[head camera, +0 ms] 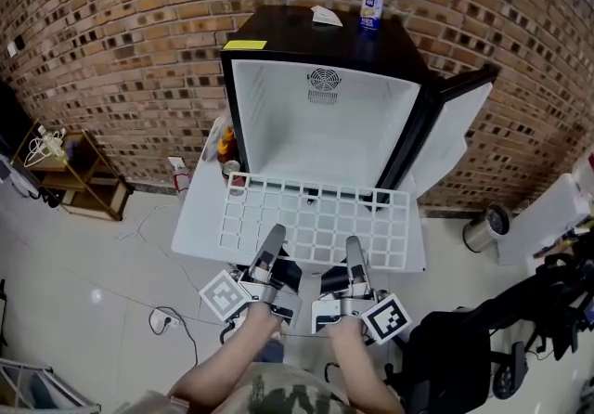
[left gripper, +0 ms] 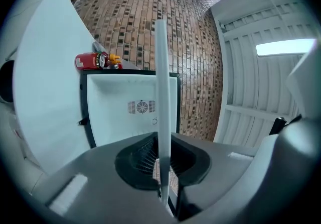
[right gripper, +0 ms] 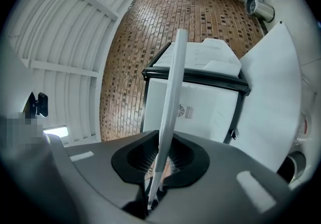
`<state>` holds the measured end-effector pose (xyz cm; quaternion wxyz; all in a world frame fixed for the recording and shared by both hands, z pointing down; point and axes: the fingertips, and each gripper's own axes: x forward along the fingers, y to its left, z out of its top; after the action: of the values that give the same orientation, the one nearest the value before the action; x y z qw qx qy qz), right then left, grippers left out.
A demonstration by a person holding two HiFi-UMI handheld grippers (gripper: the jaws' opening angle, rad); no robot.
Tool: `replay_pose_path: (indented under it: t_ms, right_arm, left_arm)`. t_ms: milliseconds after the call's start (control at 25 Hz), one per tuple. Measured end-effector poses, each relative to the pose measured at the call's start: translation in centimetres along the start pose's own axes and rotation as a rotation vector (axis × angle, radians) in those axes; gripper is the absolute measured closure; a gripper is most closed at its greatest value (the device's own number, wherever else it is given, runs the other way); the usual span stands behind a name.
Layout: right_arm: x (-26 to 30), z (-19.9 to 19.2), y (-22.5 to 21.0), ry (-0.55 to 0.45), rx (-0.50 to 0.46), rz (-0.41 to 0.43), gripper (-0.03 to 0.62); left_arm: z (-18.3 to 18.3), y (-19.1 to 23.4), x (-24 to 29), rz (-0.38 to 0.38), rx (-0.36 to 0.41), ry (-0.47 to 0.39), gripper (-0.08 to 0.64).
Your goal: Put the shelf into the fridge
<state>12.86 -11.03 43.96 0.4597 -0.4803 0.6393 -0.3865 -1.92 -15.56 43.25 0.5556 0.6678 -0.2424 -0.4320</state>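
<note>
A white grid shelf (head camera: 316, 220) hangs level in front of the open black mini fridge (head camera: 325, 115), whose white inside is bare. My left gripper (head camera: 273, 243) is shut on the shelf's near edge at the left, my right gripper (head camera: 354, 252) on the same edge at the right. In the left gripper view the shelf (left gripper: 163, 107) shows edge-on as a thin white bar between the jaws, with the fridge (left gripper: 128, 112) behind. The right gripper view shows the shelf (right gripper: 170, 112) edge-on too, before the fridge (right gripper: 200, 102).
The fridge door (head camera: 455, 134) stands open to the right. A can (head camera: 372, 4) and a paper scrap (head camera: 326, 16) lie on the fridge top. Bottles (head camera: 225, 145) stand left of the fridge, a wooden rack (head camera: 79, 175) farther left, a metal bin (head camera: 484, 229) and a wheelchair (head camera: 501, 347) at right.
</note>
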Motion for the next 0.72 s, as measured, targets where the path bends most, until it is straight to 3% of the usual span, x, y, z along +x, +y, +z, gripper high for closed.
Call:
replay_pose_path:
  t_ms: [720]
  right_arm:
    - [8.0,0.3,-1.7,-0.084,-0.030,-0.075,0.557]
  left_arm:
    - [5.0,2.7,7.9,0.022,-0.051,0.123,0.535]
